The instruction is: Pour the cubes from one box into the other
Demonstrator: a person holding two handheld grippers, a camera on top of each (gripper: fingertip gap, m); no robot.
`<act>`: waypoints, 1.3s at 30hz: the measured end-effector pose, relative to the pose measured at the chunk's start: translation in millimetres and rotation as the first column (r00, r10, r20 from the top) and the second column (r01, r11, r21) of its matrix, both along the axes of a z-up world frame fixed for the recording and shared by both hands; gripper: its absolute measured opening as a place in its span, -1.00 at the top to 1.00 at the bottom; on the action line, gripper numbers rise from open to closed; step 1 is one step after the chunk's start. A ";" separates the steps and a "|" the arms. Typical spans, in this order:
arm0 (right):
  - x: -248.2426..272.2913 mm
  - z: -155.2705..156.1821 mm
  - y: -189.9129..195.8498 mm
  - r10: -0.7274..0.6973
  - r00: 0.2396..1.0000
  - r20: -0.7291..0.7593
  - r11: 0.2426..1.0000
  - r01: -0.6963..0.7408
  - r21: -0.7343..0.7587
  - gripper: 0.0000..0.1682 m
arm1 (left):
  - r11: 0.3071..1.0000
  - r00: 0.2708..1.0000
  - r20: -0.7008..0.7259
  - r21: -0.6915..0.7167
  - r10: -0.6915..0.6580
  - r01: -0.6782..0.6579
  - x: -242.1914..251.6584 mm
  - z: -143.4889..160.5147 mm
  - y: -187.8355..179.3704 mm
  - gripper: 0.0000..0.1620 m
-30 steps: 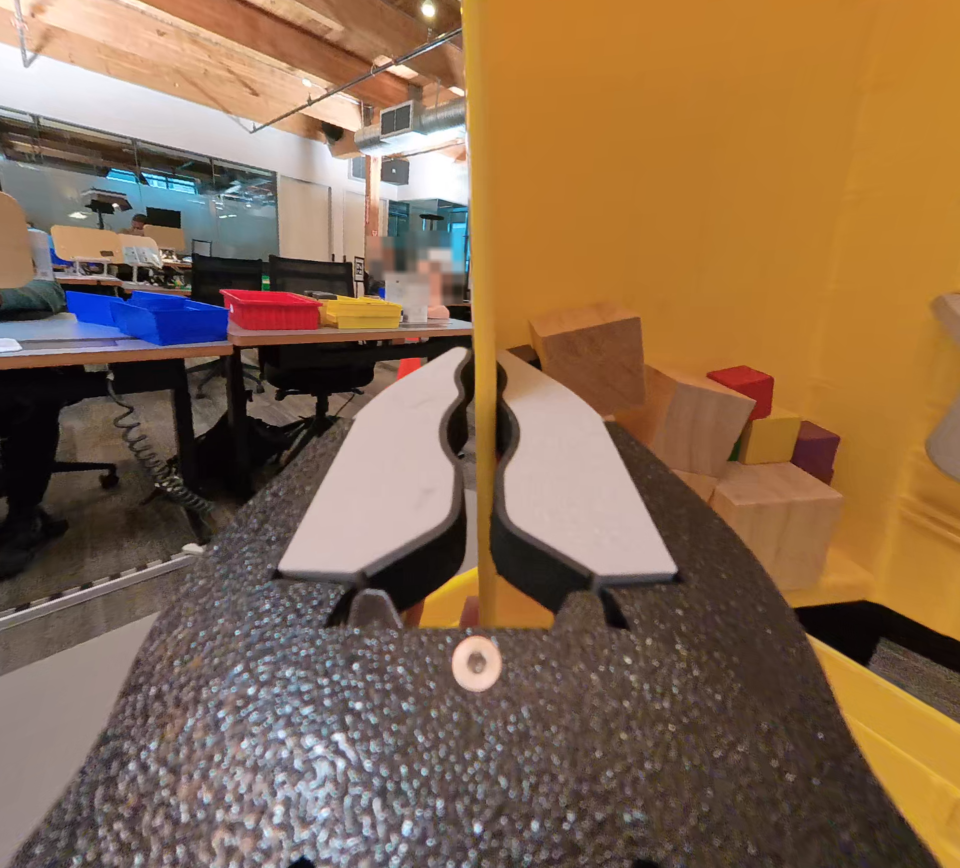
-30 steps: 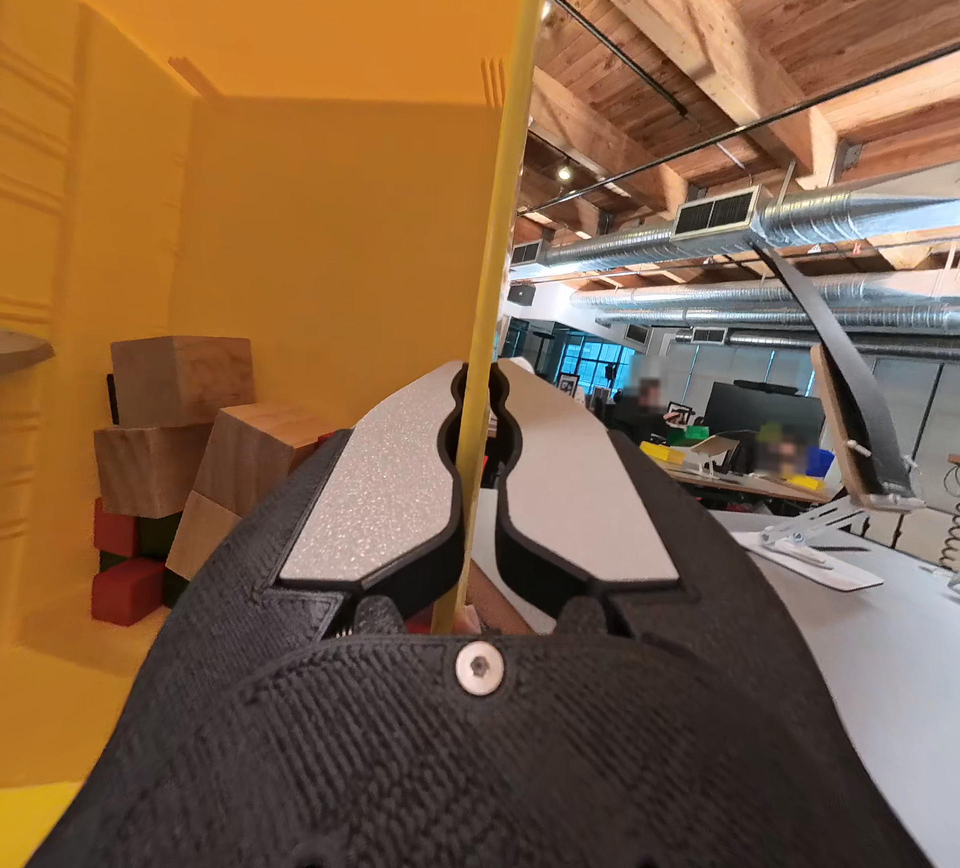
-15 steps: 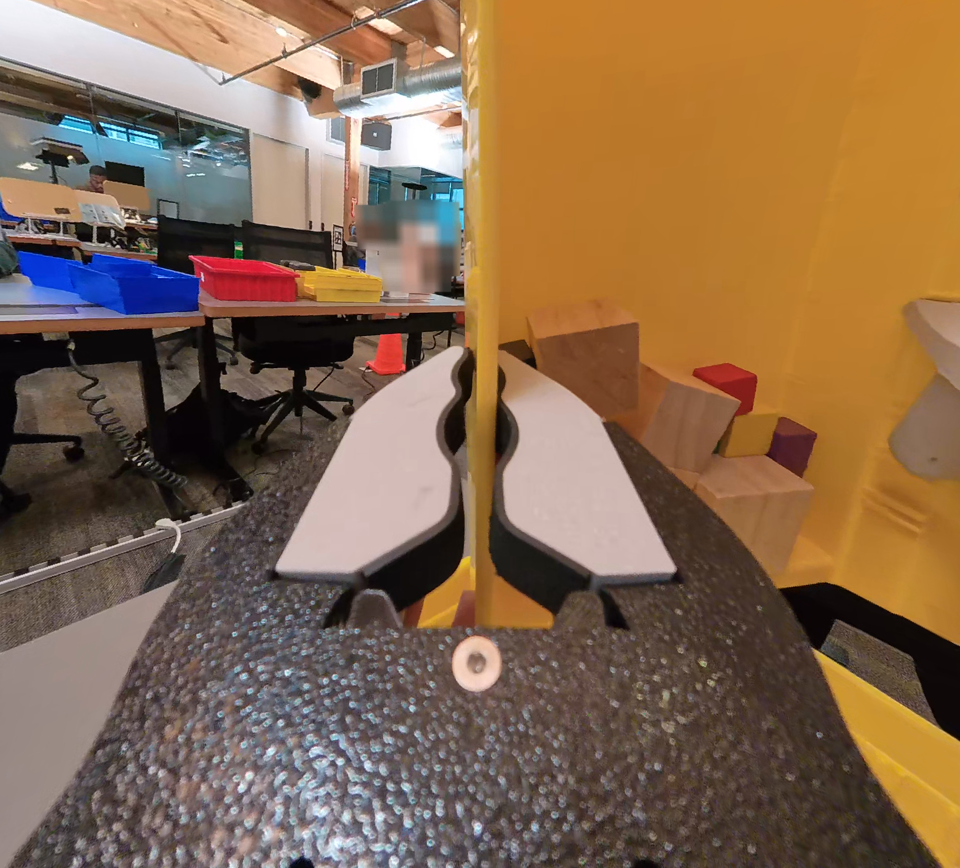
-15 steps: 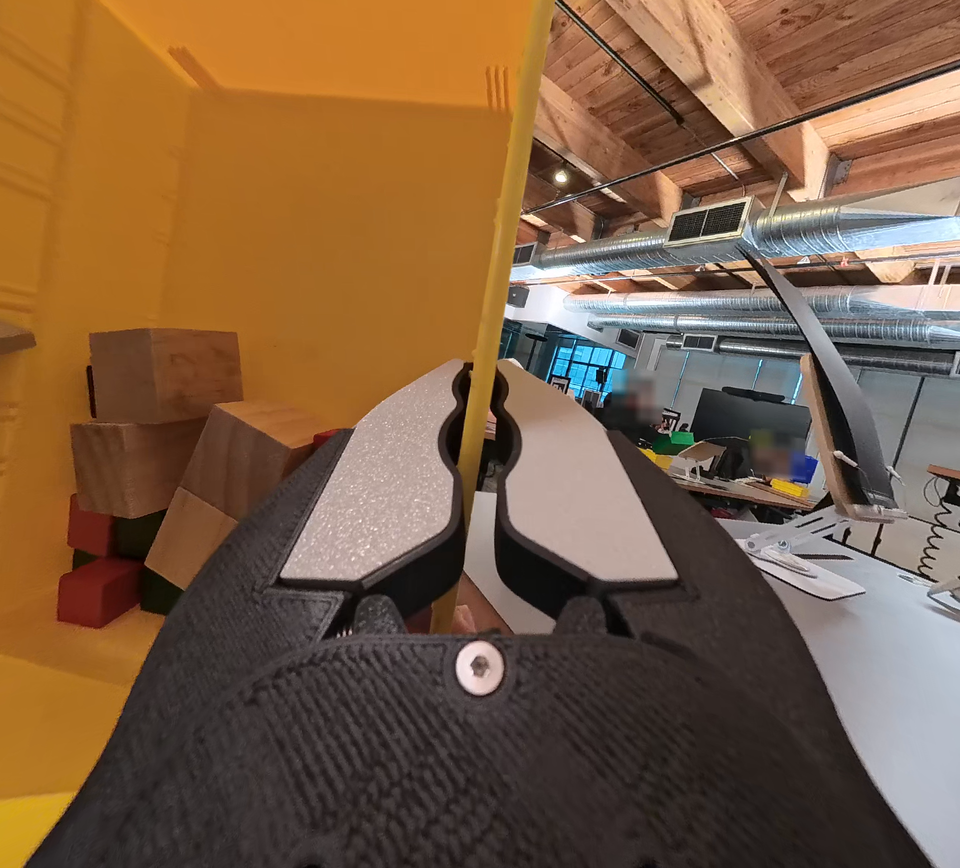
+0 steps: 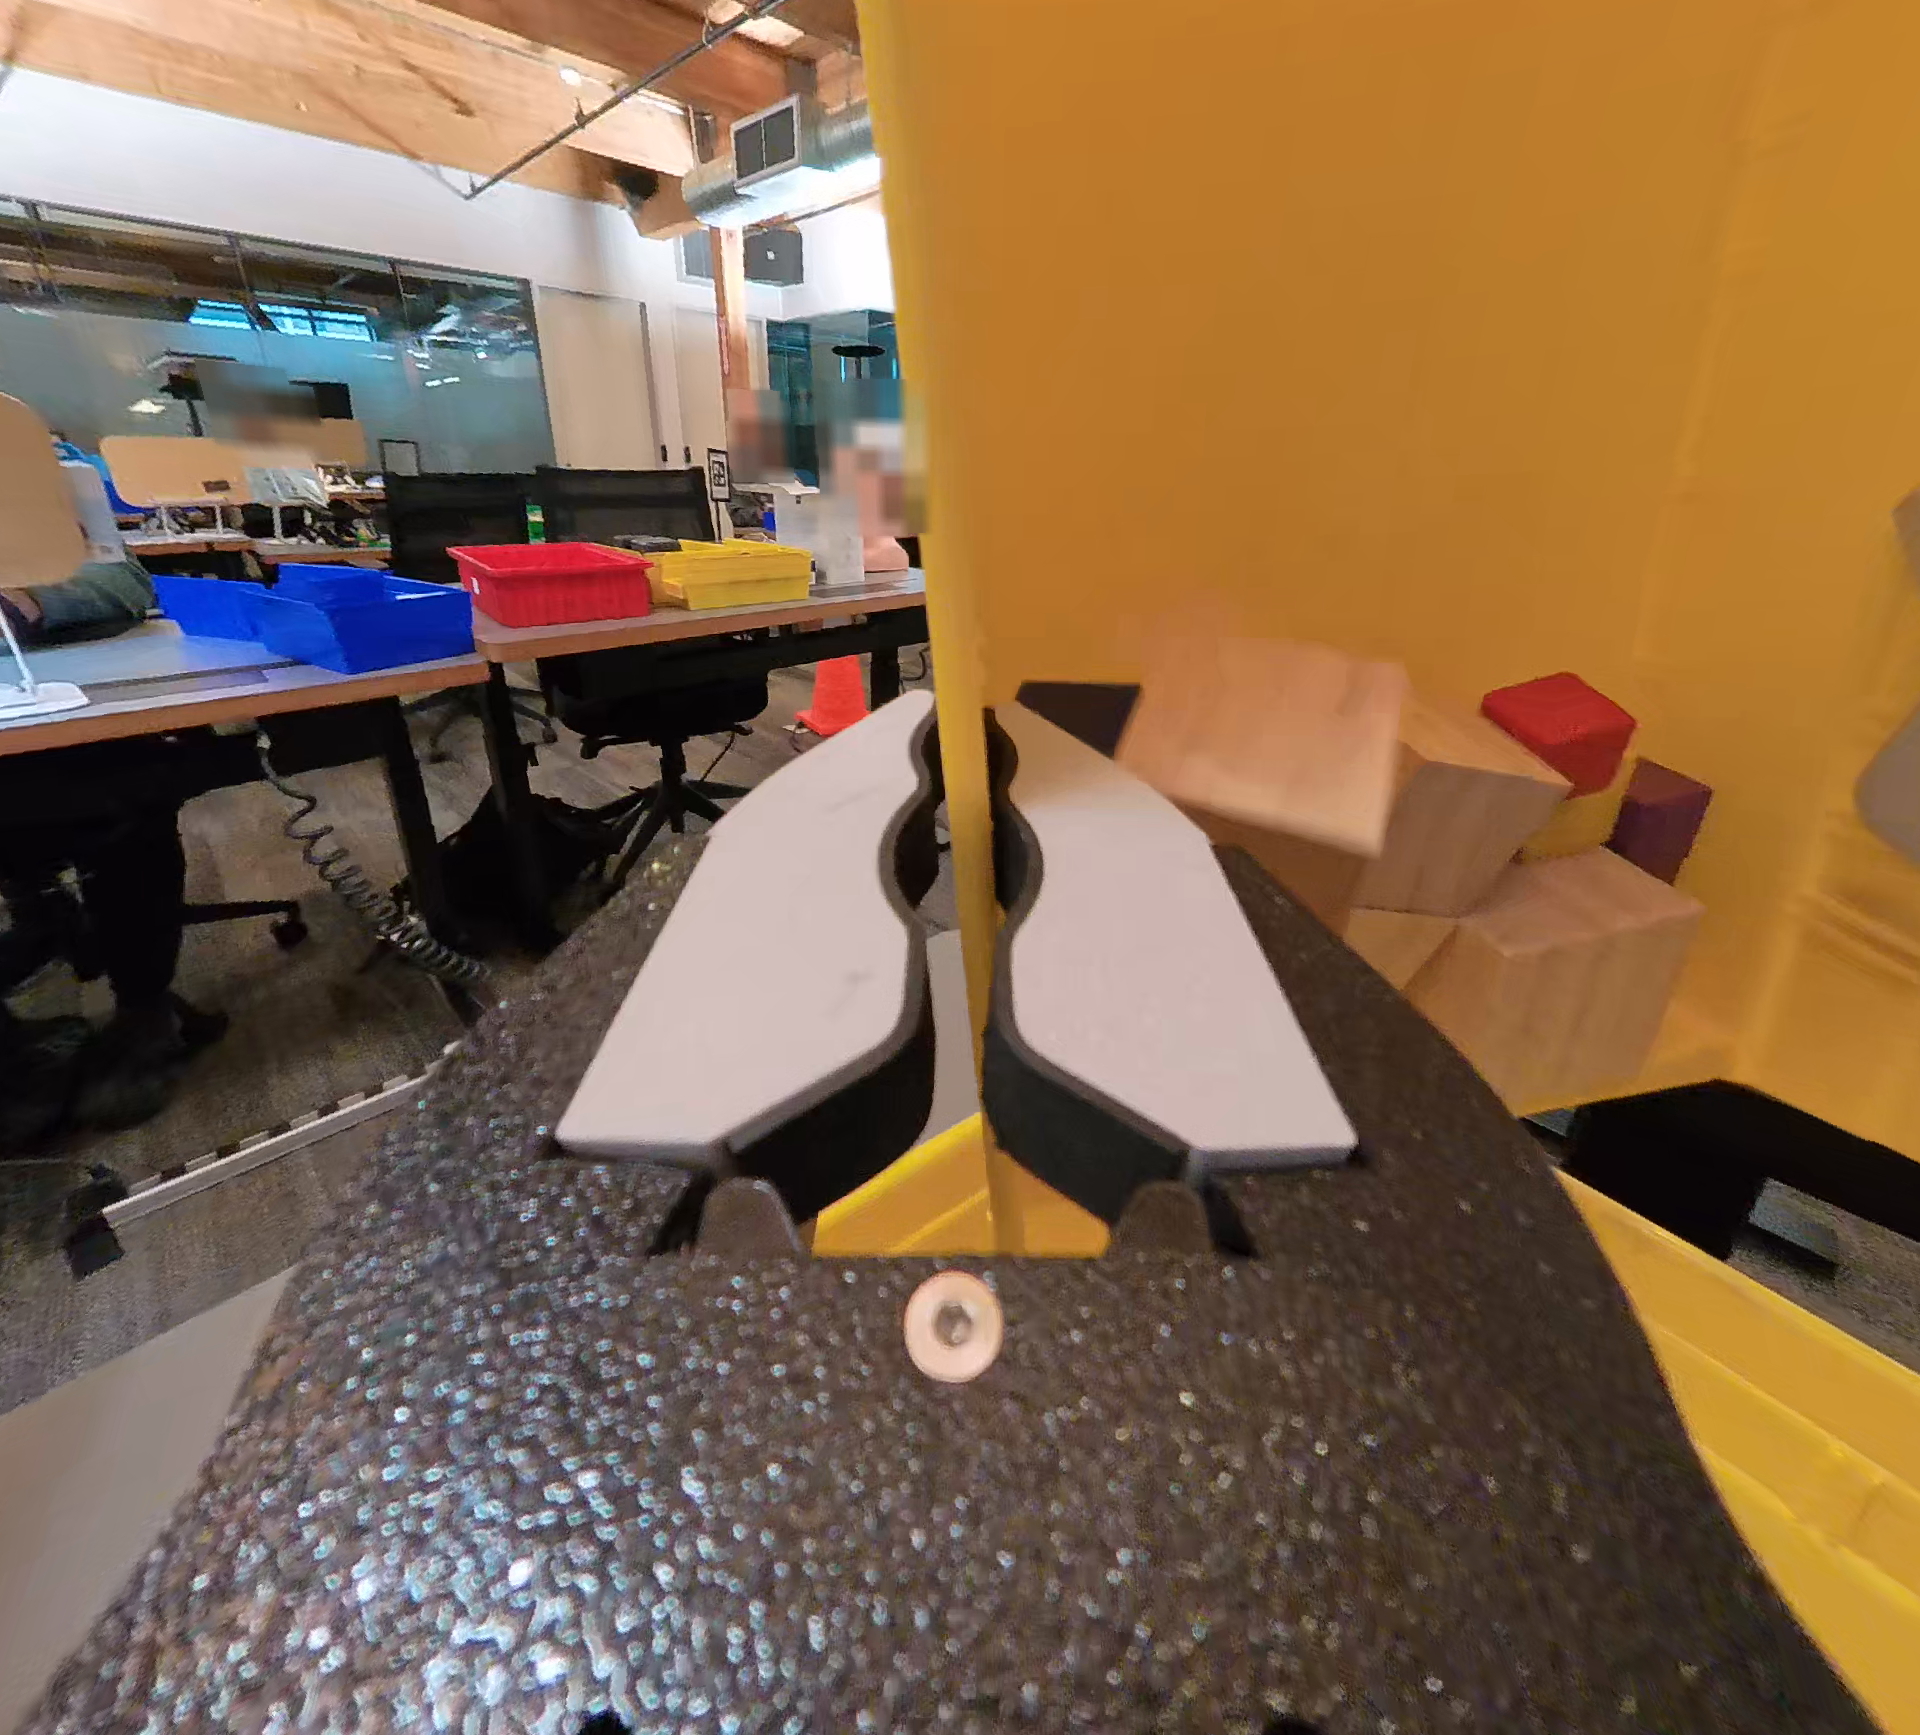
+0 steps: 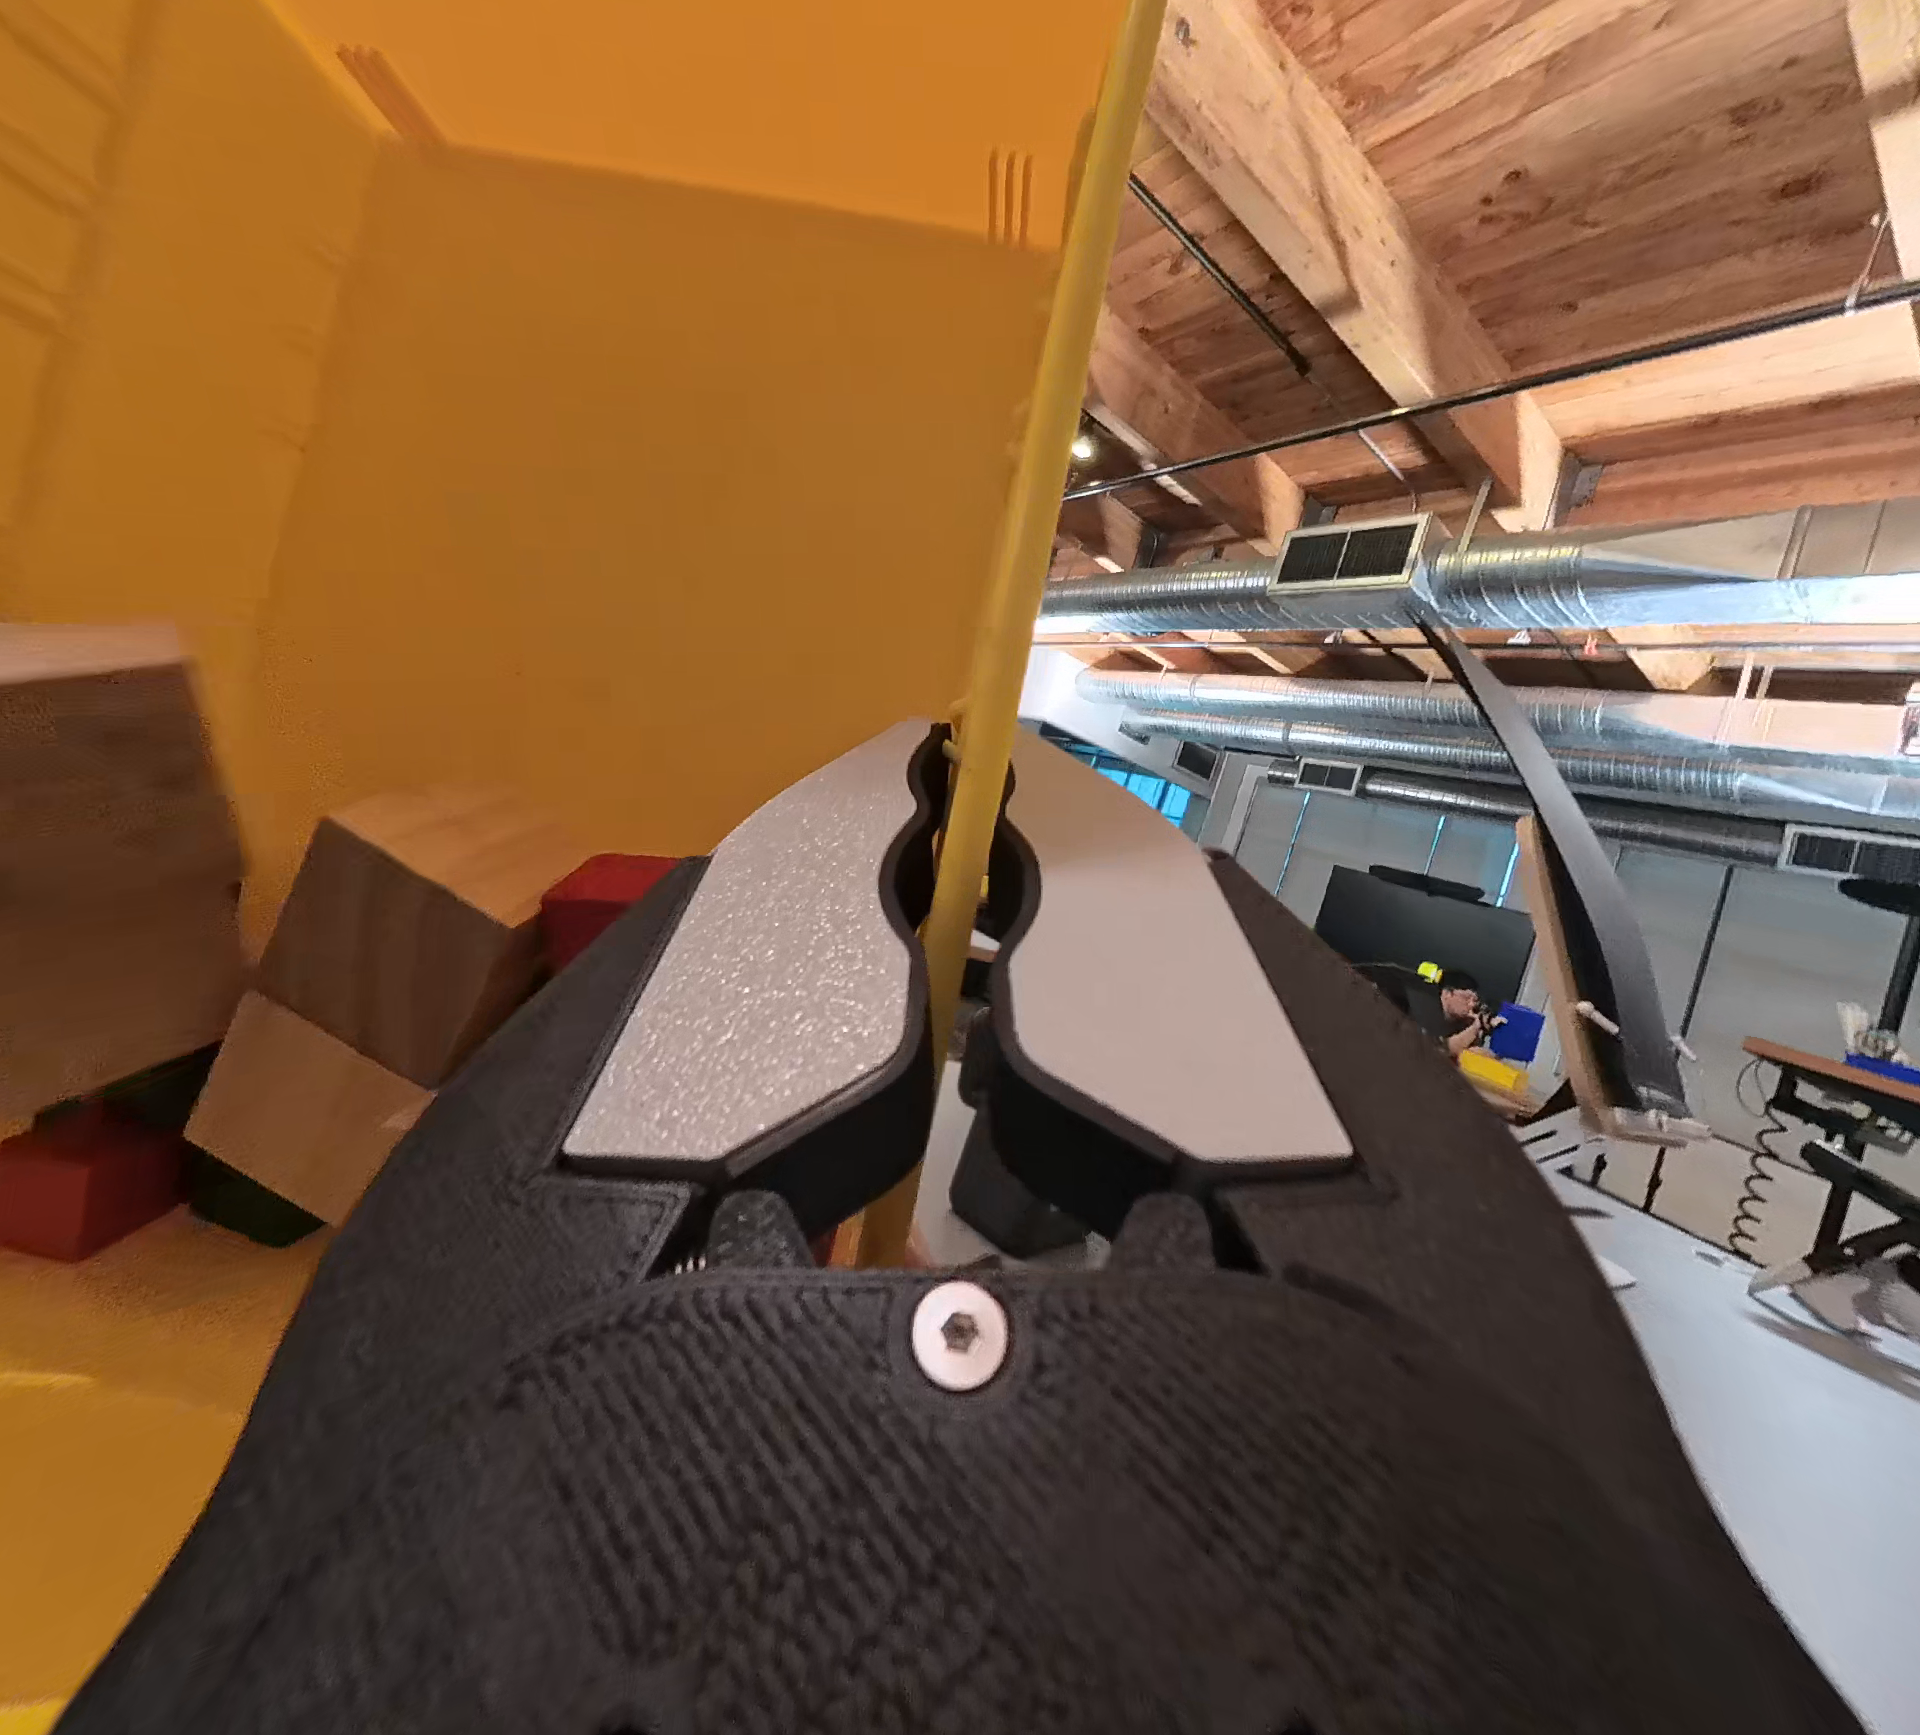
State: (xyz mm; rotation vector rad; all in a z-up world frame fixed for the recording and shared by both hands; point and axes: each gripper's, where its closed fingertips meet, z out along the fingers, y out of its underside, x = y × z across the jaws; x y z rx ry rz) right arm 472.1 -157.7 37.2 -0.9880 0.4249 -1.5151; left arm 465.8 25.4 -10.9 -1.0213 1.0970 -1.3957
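Observation:
Both grippers hold one yellow box (image 5: 1351, 283) tilted up off the table. My left gripper (image 5: 961, 729) is shut on the box's left wall. My right gripper (image 6: 971, 740) is shut on its right wall (image 6: 1049, 490). Inside, several cubes lie heaped in a corner: large plain wooden cubes (image 5: 1262, 740), a red one (image 5: 1558, 724), a yellow one and a purple one (image 5: 1662, 812). The top wooden cube is blurred and tipping. In the right wrist view a wooden cube (image 6: 94, 854) is blurred at the left, with another wooden cube (image 6: 405, 937) and red cubes (image 6: 62, 1197) below. A second yellow box's rim (image 5: 1787, 1394) shows at the lower right.
Desks behind carry blue (image 5: 353, 615), red (image 5: 551, 579) and yellow (image 5: 732, 571) bins. Office chairs (image 5: 665, 709) and an orange cone (image 5: 836, 693) stand on the floor. A grey tabletop (image 6: 1766, 1436) with a stand (image 6: 1600, 989) lies to the right.
The box has tilted further. The top wooden cube has come loose and is sliding and tumbling toward the cameras. Both grippers stay shut on the walls.

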 end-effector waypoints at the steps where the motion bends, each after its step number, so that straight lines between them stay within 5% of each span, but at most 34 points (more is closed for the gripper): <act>1: -0.1 0.5 0.5 -0.004 1.000 0.002 1.000 0.005 -0.010 0.95 | 1.000 1.000 -0.008 -0.002 -0.002 0.001 -0.3 -0.8 0.1 0.95; 39: -5.8 15.3 -4.0 0.067 0.993 0.094 0.996 -0.072 0.050 0.93 | 0.994 0.988 0.146 -0.086 -0.049 0.062 -3.4 20.7 -4.2 0.95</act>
